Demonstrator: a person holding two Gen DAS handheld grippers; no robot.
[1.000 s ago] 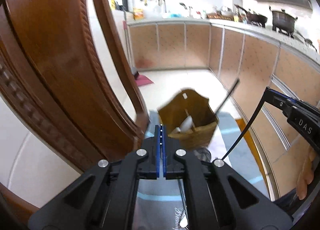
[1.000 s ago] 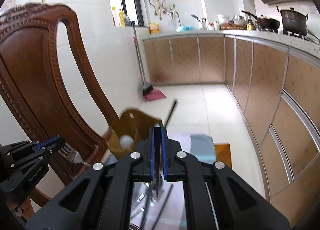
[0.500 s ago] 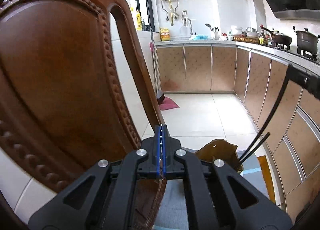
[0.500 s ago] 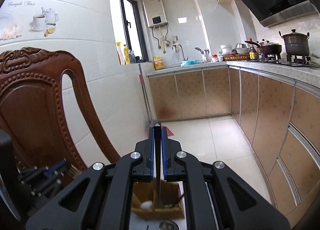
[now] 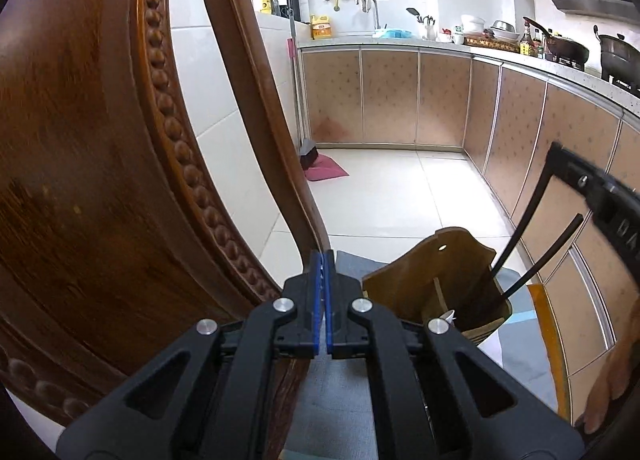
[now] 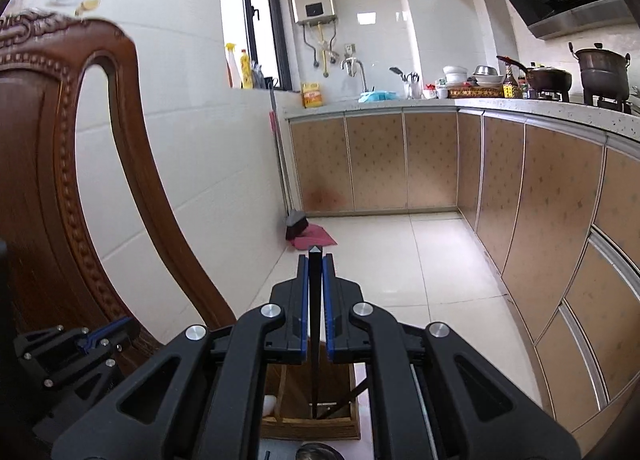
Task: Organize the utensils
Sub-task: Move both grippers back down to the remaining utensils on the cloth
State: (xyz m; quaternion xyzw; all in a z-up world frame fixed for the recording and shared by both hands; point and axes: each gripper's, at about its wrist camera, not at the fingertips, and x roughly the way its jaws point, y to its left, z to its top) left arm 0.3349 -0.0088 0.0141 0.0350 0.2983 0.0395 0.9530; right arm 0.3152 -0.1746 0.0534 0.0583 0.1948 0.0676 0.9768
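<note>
The right gripper (image 6: 315, 260) pinches one black chopstick (image 6: 315, 324) between its blue pads, its lower end reaching down into the wooden utensil holder (image 6: 312, 424). A second black chopstick (image 5: 540, 260) leans loose in that holder (image 5: 452, 260), in its right-hand compartment beside the held one (image 5: 516, 228). One white spoon (image 6: 269, 405) lies in the left compartment. The left gripper (image 5: 323, 256) is pressed together on nothing, just left of the holder, near one carved wooden chair (image 5: 120, 180). The holder stands on a grey-blue cloth (image 5: 516, 356)
</note>
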